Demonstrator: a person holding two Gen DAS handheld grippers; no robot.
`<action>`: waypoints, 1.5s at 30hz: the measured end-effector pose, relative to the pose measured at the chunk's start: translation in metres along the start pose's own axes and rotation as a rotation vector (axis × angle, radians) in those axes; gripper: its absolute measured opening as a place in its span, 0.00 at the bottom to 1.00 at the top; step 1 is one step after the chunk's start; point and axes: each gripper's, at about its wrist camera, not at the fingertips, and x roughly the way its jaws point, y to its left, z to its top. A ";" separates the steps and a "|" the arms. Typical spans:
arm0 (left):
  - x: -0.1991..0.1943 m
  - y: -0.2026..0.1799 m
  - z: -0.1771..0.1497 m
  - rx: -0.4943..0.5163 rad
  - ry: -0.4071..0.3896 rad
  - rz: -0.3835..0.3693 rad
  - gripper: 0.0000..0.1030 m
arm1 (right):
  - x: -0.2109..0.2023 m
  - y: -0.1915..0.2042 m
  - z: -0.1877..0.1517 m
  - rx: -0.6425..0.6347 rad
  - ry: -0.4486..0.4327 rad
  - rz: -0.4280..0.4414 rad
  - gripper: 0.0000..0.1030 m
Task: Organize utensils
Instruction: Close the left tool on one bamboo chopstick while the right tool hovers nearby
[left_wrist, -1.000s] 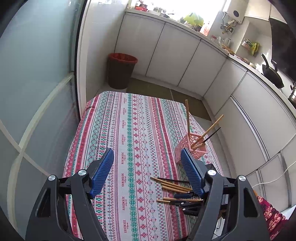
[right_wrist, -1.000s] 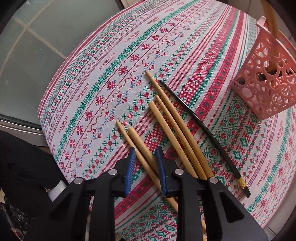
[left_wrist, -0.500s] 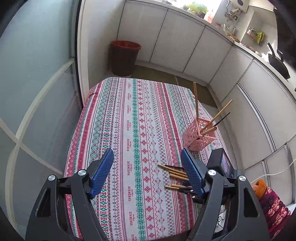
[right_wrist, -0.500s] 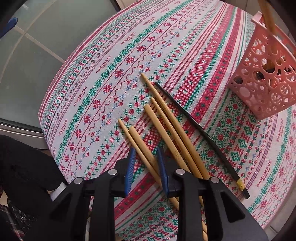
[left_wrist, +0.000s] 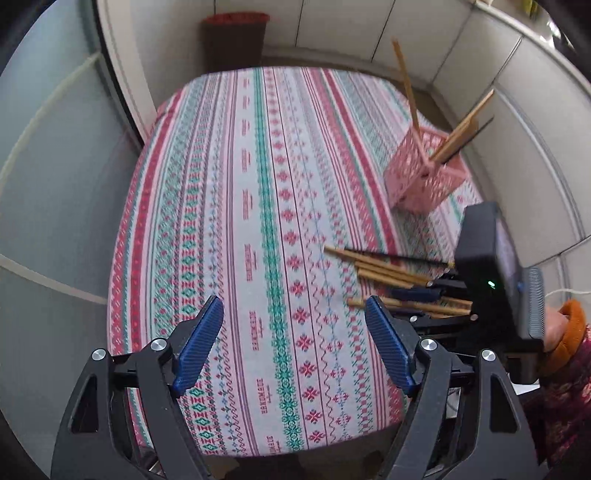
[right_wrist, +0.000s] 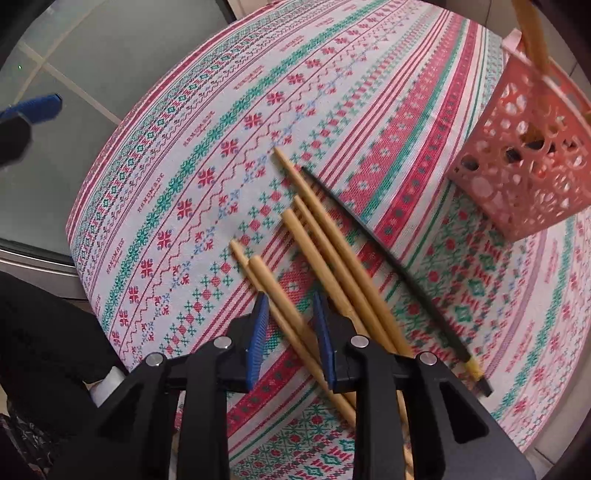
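Noting the left gripper lower and tipped further down over the counter than a second ago, with one blue finger now poking into the right wrist view at far left. Finding its fingers spread wide, nothing between them. Moving right: seeing the right gripper hovering with fingers narrow, straddling a bamboo pair; pads not visibly pressing. Seeing three more bamboo chopsticks lying just beside, then one black chopstick, all flat on the cloth. Finding the pink basket further right, already holding several sticks upright. Judging the chopsticks light, stiff, smooth and prone to rolling or pivoting; favouring a pinch across the thicker butt end, keeping both sticks parallel. Expecting a slipped tip to snag the basket's perforated wall.
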 end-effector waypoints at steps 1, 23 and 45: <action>0.007 -0.003 -0.003 0.008 0.023 0.012 0.73 | -0.001 0.004 -0.003 -0.017 -0.013 -0.027 0.24; 0.088 -0.023 -0.029 -0.108 0.239 0.140 0.58 | -0.019 -0.030 -0.046 0.458 -0.124 0.227 0.23; 0.101 -0.051 -0.015 -0.439 0.317 0.038 0.50 | -0.057 -0.080 -0.078 0.472 -0.121 0.232 0.31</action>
